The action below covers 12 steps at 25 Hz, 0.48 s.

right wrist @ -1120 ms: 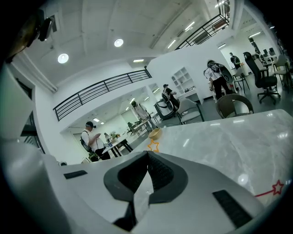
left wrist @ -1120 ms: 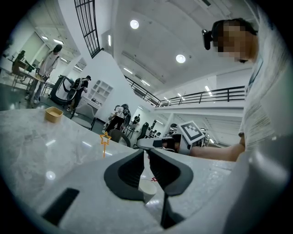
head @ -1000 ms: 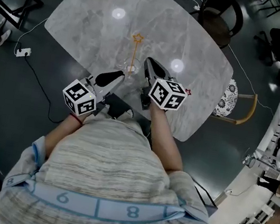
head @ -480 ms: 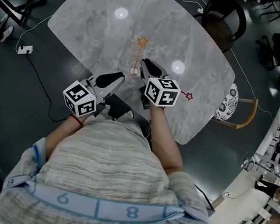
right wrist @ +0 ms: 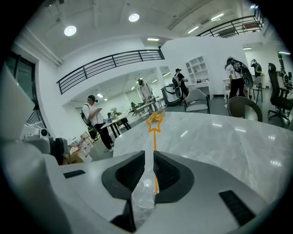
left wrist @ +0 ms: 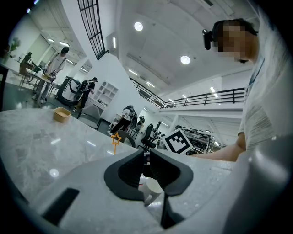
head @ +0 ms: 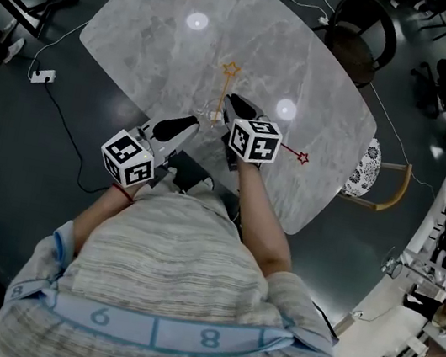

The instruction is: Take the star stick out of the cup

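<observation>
While my left claw (left wrist: 145,154) has stayed put at the near edge of the desk (head: 136,38) — pinched narrow on what looks like the rim of the clear cup (head: 209,114) — the right side has moved. The orange star stick (head: 224,90) still stands in the cup, star up. My right claw (right wrist: 149,156) has slid in toward it since a second ago and is closed narrow on the stem. Its marker cube (head: 255,139) no longer covers the red star stick (head: 294,152) lying on the desk to the right. From the left camera the stem's lower part hides behind the claw, and the cup is only a pale blur.
</observation>
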### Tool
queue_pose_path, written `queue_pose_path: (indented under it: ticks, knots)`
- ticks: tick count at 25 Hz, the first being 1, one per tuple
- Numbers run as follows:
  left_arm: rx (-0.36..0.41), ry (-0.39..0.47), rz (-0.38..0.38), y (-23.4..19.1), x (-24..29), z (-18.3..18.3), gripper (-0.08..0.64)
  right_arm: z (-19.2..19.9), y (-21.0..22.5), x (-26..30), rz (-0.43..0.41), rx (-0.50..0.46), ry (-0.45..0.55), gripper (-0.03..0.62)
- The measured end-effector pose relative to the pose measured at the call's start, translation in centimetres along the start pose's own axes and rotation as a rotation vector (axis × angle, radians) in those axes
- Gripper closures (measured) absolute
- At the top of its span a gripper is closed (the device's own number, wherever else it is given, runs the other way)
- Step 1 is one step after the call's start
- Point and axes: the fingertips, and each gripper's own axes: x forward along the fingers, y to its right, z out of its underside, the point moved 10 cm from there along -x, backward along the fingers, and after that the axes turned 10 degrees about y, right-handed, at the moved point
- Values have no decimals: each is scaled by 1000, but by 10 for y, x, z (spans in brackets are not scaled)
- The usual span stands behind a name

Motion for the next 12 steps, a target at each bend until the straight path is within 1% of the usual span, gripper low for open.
queue_pose_path:
  ticks: [3,6,12]
  knots:
    - [0,1,-7,-1,0,0,509,3,2,6,0,-2,-19,565]
    - [0,3,-13,-2,-2,0,509,6,3,12,-1,-3,-36,539]
    - [3,4,-27,-4,-6,0,509,10,5,23,5,-4,-56,525]
